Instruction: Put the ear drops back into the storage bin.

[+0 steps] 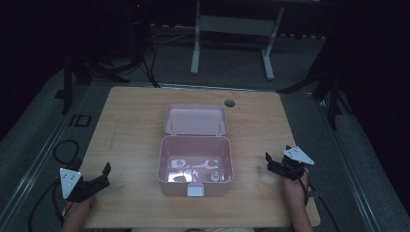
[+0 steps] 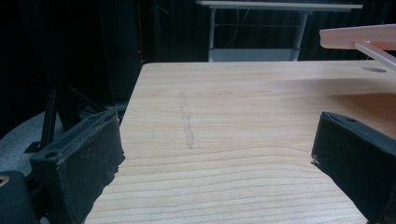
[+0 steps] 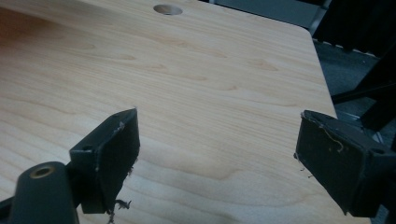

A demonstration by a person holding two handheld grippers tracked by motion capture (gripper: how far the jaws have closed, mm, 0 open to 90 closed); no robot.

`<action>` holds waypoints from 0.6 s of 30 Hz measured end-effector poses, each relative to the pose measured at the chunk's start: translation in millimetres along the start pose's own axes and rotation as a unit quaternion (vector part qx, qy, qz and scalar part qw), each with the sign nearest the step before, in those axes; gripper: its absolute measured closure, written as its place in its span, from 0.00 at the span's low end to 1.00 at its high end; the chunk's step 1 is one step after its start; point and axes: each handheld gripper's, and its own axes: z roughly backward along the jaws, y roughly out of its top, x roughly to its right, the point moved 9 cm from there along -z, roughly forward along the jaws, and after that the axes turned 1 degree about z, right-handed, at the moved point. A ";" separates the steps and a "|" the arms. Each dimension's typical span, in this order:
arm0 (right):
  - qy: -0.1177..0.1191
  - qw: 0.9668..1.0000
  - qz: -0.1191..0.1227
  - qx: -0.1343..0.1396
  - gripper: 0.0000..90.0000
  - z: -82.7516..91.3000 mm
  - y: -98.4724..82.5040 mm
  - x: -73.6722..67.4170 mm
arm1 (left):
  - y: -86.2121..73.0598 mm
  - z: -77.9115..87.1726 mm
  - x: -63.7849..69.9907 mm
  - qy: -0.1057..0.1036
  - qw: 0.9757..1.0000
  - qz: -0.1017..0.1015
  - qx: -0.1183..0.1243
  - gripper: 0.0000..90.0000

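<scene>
pale pink box point(image 1: 195, 145), seemingly light woodgrain table point(image 1: 125, 125)

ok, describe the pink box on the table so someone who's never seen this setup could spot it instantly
Start at the light wooden table; the pale pink plastic box sits at its centre, between the left gripper and the right gripper, touching neither. Its hinged lid lies open on the far side, a white latch is on the near wall, and small pale items lie inside. It is the table's sole container.

I judge this a dim lab or recording room: a bare wooden table point(image 1: 130, 145) on grey carpeted floor point(image 1: 232, 63), black drapes around, loose cables point(image 1: 65, 150) (left of the table), a white-framed desk point(image 1: 232, 29) behind
</scene>
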 end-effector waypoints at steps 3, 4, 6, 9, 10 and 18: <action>0.008 1.000 -0.010 0.010 0.15 0.5 -2.6 -0.8 | 0.0 -0.1 -0.1 0.000 1.000 0.001 0.000 0.02; 0.007 1.000 -0.012 0.012 0.15 0.7 -3.0 -0.8 | -0.1 -0.2 -0.1 0.000 1.000 0.001 -0.001 0.02; 0.007 1.000 -0.011 0.026 0.15 2.3 -2.5 -1.1 | -0.1 -0.3 -0.2 0.000 1.000 0.001 -0.002 0.02; 0.012 0.999 -0.014 0.041 0.15 5.0 -1.5 -1.8 | -0.1 -0.1 -0.2 0.001 1.000 0.001 -0.001 0.02; 0.013 0.999 -0.017 0.047 0.15 6.2 -0.3 -1.6 | -0.1 -0.1 -0.1 0.001 1.000 0.000 -0.001 0.02; 0.016 0.996 -0.055 0.068 0.15 11.8 1.0 6.2 | 0.1 0.0 -0.1 0.000 1.000 0.001 0.001 0.02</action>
